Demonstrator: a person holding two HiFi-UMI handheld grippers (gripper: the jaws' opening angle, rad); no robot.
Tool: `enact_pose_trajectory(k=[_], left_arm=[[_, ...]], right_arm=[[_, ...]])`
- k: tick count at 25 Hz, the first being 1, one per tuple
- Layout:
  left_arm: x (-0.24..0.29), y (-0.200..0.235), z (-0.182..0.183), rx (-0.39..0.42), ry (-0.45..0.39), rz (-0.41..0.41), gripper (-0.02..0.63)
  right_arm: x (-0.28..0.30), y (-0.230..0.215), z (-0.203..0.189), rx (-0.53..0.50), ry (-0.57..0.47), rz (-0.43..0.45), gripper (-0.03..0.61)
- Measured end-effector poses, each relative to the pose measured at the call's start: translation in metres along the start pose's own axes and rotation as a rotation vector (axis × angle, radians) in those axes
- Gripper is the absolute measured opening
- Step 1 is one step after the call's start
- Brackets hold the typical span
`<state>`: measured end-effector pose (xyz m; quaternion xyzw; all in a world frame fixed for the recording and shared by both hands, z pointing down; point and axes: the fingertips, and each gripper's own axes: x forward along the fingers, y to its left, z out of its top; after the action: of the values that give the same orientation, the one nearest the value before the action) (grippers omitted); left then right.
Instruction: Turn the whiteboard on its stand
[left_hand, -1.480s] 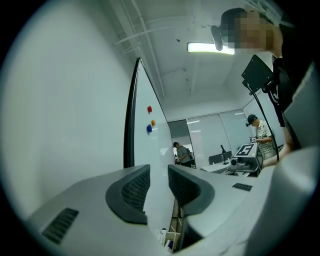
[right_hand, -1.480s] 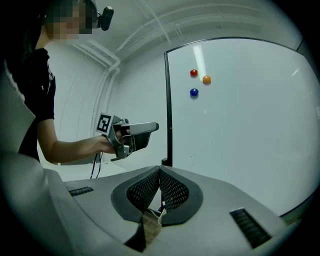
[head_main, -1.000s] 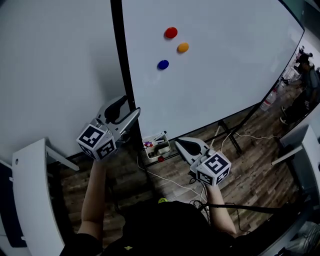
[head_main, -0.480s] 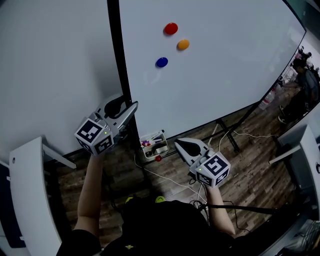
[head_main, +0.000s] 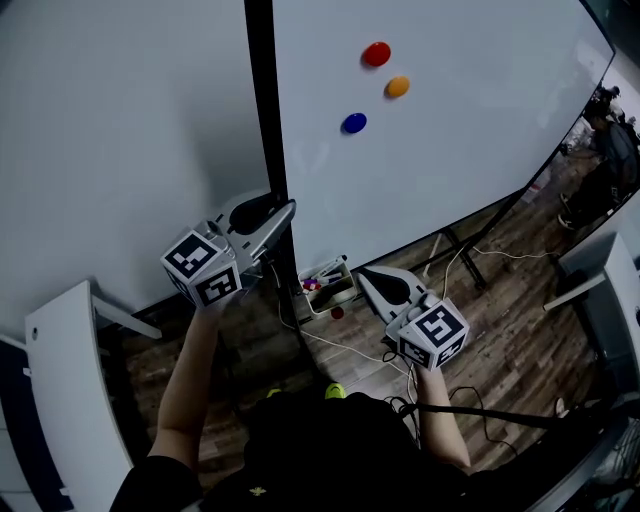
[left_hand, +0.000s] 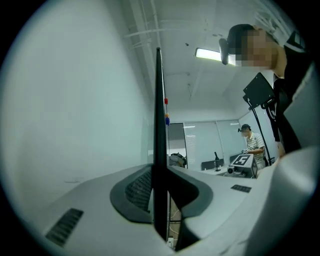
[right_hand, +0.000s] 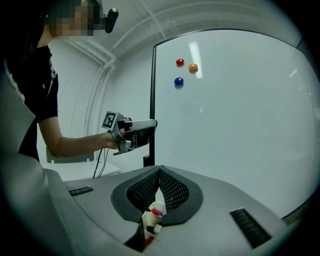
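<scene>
As its jaws finish closing, left gripper (head_main: 284, 213): pinching upright edge of whiteboard (head_main: 450, 160) (straight ahead)
Right gripper (head_main: 366, 276): pressed together, empty, farther off

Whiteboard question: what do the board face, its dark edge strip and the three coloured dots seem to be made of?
Board face: smooth, glossy white, perhaps coated steel or melamine; a light streak reflects on it.
Edge strip: thin, matte black, either metal or plastic; the look does not settle which.
Red dot, orange dot, blue dot: shiny moulded plastic, probably magnets.
</scene>
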<state>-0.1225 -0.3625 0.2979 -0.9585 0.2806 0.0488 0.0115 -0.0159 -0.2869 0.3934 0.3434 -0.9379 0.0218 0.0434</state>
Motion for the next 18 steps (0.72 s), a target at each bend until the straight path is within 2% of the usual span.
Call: enact_pose_trajectory(k=[5, 12, 18], left_arm=[[0.002, -0.004, 0.003, 0.012, 0.044, -0.033, 0.084], [0.011, -0.006, 0.002, -0.014, 0.027, -0.047, 0.078], [0.017, -0.006, 0.003, -0.003, 0.027, -0.048, 0.074]], right_arm=[[0.001, 0.001, -0.005, 0.011, 0.009, -0.035, 0.027], [-0.010, -0.014, -0.009, 0.012, 0.009, -0.084, 0.026], [-0.021, -0.013, -0.020, 0.020, 0.030, -0.099, 0.026]])
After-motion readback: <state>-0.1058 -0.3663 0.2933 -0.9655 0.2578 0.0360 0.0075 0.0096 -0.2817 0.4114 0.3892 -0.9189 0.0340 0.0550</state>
